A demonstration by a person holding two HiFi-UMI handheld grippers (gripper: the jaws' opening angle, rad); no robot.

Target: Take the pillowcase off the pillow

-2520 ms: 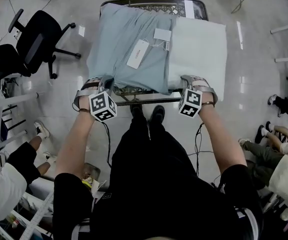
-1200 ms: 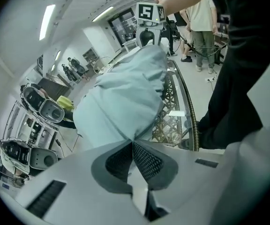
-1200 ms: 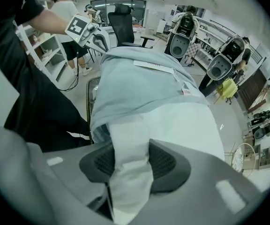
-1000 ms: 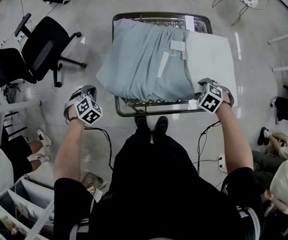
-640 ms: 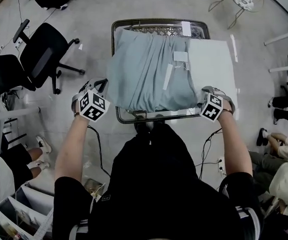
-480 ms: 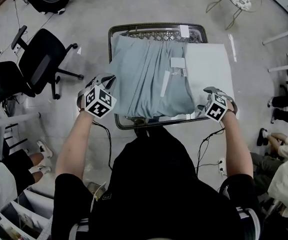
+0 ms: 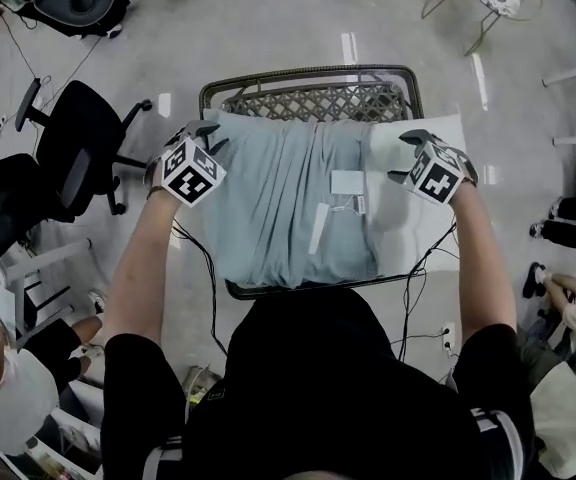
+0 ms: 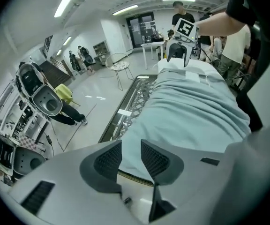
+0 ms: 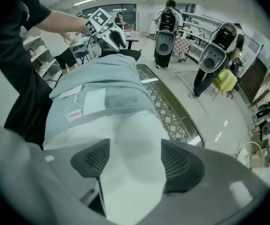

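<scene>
One white pillow [image 7: 413,230] lay on one lattice worktop [image 7: 308,99], mostly inside one blue-grey pillowcase [image 7: 273,203] bearing two tags [image 7: 348,182]. Two tools, jaws just opened: left tool [image 7: 202,132] pinching nothing, right tool [image 7: 415,140] spread over the pillow's bare end.

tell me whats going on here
A person has a gripper in each hand over a pillow on a table. The pillowcase covers most of it; the white end sticks out on the right. Both sets of jaws have just been opening: the left gripper stands open at the pillowcase's edge, the right gripper open astride the bare pillow end. Nothing is gripped.
</scene>
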